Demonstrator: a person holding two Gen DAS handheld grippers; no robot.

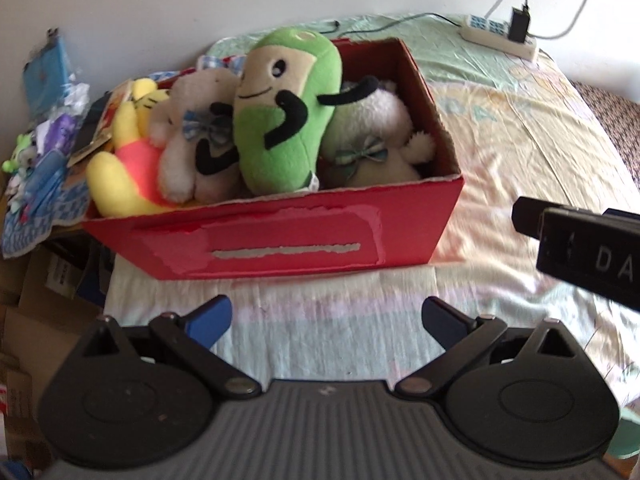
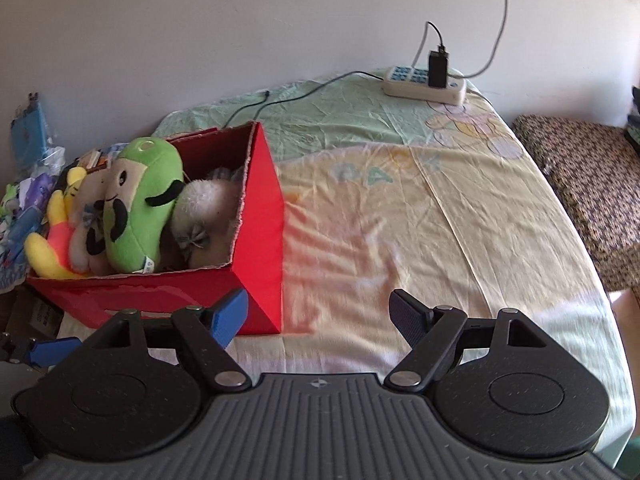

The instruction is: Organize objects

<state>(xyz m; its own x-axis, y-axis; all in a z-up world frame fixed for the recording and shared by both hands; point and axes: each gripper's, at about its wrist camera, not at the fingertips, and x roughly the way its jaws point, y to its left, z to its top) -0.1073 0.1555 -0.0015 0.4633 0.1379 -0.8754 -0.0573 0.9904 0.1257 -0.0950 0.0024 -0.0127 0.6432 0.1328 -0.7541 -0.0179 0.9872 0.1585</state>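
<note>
The left gripper (image 1: 326, 320) and right gripper (image 2: 318, 314) hang empty, jaws spread wide, just in front of the red box (image 1: 280, 236) on the bedsheet (image 2: 440, 220). Inside it, a green plush (image 1: 284, 112) half hides a white plush (image 1: 380, 128); behind the box lies a power strip (image 2: 424, 88).

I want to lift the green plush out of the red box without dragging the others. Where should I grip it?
Grip the green plush at its rounded top, coming from above. It stands upright, tallest in the red box, its head clear of neighbours.
</note>
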